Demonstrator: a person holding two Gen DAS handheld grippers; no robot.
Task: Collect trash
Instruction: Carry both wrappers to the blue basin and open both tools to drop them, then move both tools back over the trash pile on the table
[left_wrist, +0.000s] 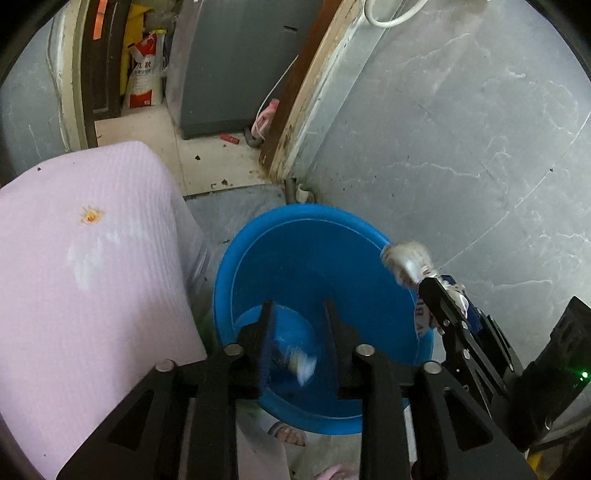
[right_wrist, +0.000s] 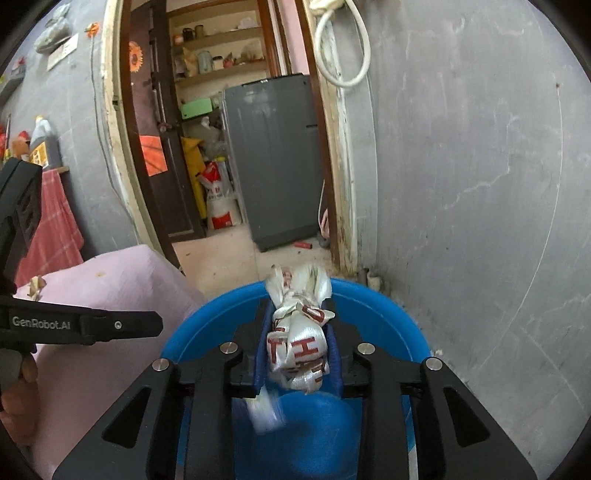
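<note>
Both tongs hang over the blue basin (left_wrist: 314, 236): the right tongs (right_wrist: 297, 347) clench a crumpled white printed wrapper (right_wrist: 299, 332), long axis along their fingers, while the left tongs (left_wrist: 299, 332) stand released, a blurred scrap (left_wrist: 301, 365) falling between them.

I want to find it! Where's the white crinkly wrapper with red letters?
In the right wrist view, the white wrapper sits between the right gripper fingers, over the blue tub beside the grey wall.

left gripper (left_wrist: 299, 310): lower centre of frame, tilted steeply down, jaws parted, nothing pressed between them | right gripper (right_wrist: 300, 314): lower centre, angled down, pads around a white wrapper (right_wrist: 299, 339)
</note>
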